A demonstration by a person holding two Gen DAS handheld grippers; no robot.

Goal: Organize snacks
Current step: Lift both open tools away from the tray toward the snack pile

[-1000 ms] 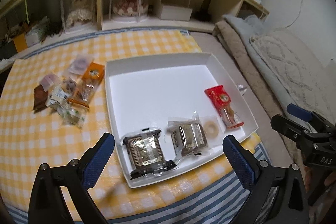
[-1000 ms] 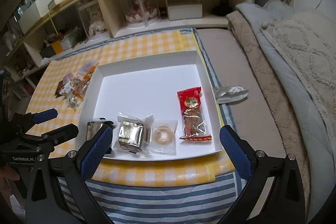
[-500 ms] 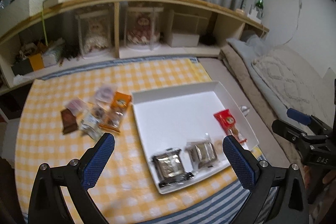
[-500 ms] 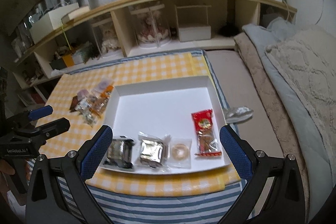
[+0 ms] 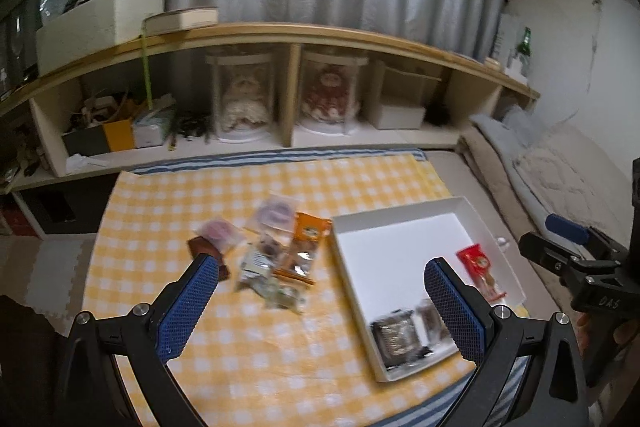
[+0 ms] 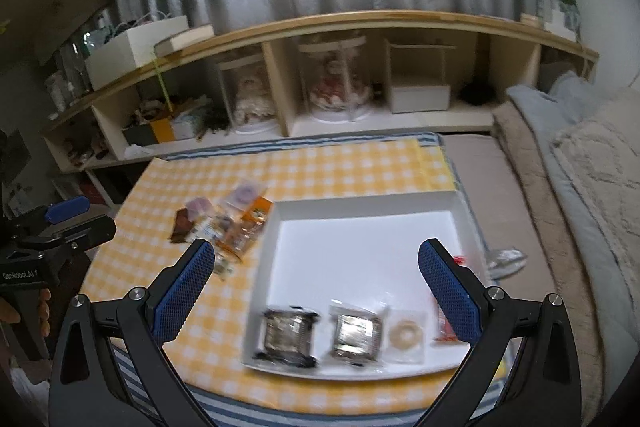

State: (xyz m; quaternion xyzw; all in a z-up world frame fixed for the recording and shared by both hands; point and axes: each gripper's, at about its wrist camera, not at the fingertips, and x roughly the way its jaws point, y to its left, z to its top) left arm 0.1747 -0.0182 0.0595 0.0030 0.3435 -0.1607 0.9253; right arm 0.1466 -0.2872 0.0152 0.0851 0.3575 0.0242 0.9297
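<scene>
A white tray (image 6: 360,207) rests on the yellow checked cloth (image 6: 320,167). Along its near edge lie two foil-wrapped dark cakes (image 6: 288,333), a small ring biscuit (image 6: 407,334) and a red packet (image 5: 480,269). A loose pile of snack packets (image 5: 280,255) lies on the cloth left of the tray, an orange packet (image 5: 306,239) among them. My left gripper (image 5: 320,307) hangs open and empty high above the pile and the tray's left wall. My right gripper (image 6: 316,291) is open and empty above the tray's near half. Both views are motion-blurred.
A low wooden shelf (image 5: 280,35) with two dolls in clear cases (image 5: 244,103) runs behind the cloth. Folded blankets (image 6: 580,167) lie to the right. A crumpled silver wrapper (image 6: 506,261) sits on the mat right of the tray. A hand (image 6: 40,311) holds the left gripper.
Both grippers have risen and pulled back from the tray, so the table looks smaller and more of the shelf shows. The left gripper's view swung left toward the pile. Both stayed open.
</scene>
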